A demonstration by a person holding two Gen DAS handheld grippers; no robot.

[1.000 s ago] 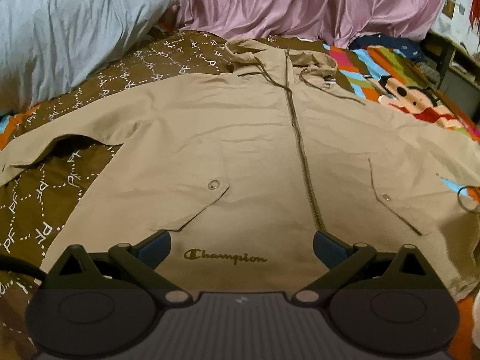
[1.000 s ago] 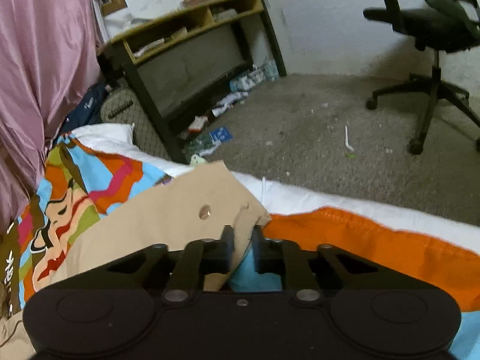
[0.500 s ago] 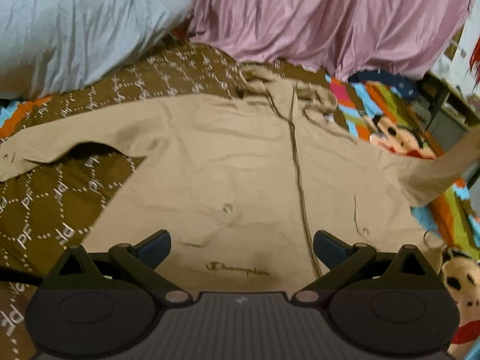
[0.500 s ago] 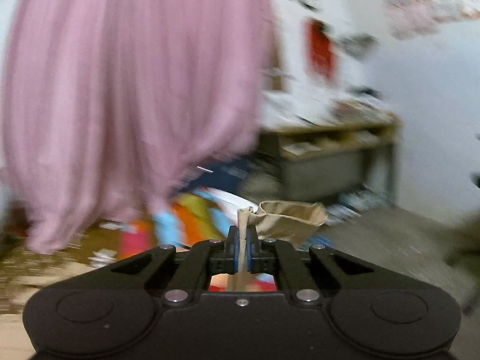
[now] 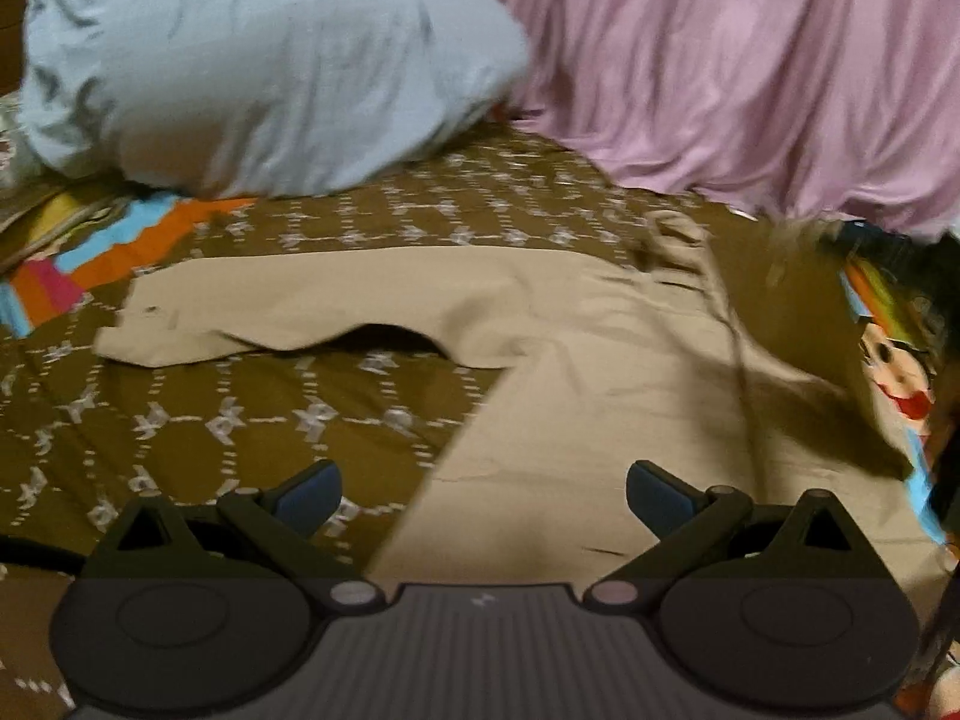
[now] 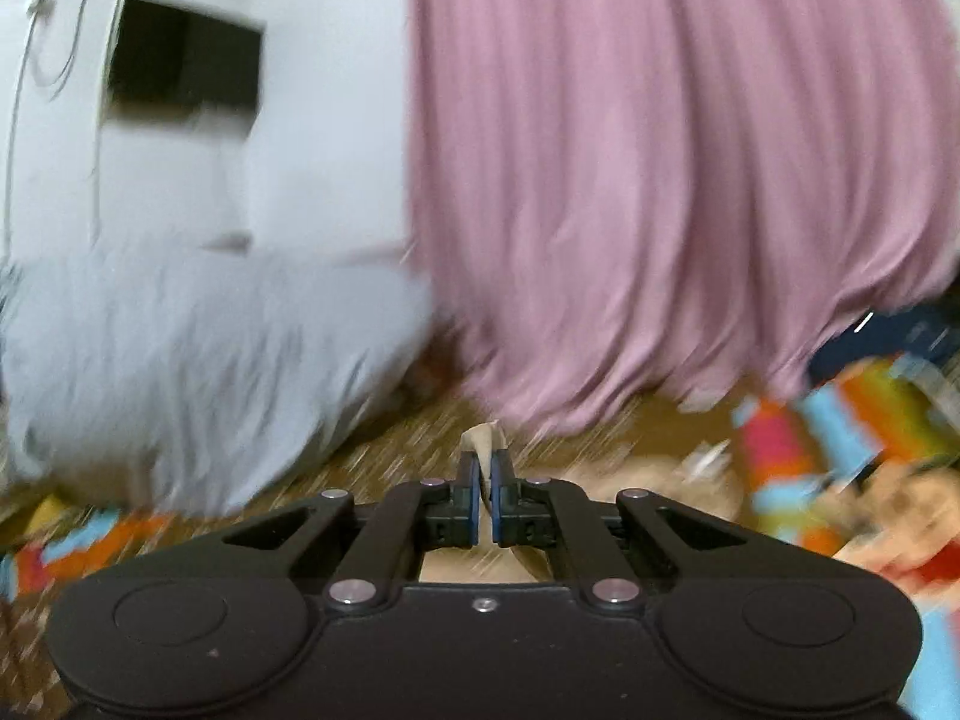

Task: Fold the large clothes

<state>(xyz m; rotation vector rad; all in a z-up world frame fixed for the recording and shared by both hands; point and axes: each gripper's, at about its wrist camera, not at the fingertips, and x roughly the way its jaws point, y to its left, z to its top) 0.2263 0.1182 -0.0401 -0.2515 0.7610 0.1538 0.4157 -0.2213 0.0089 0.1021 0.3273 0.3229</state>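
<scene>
Pinching a tan sleeve cuff tight in our right gripper to carry it across, we hold the left gripper wide open and empty just above the jacket spread flat on the bed.

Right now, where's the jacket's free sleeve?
Left wrist view: the free sleeve lies flat on the brown patterned bedspread, stretched toward the left of the picture, just below the grey pillow and beyond the open left gripper.
</scene>
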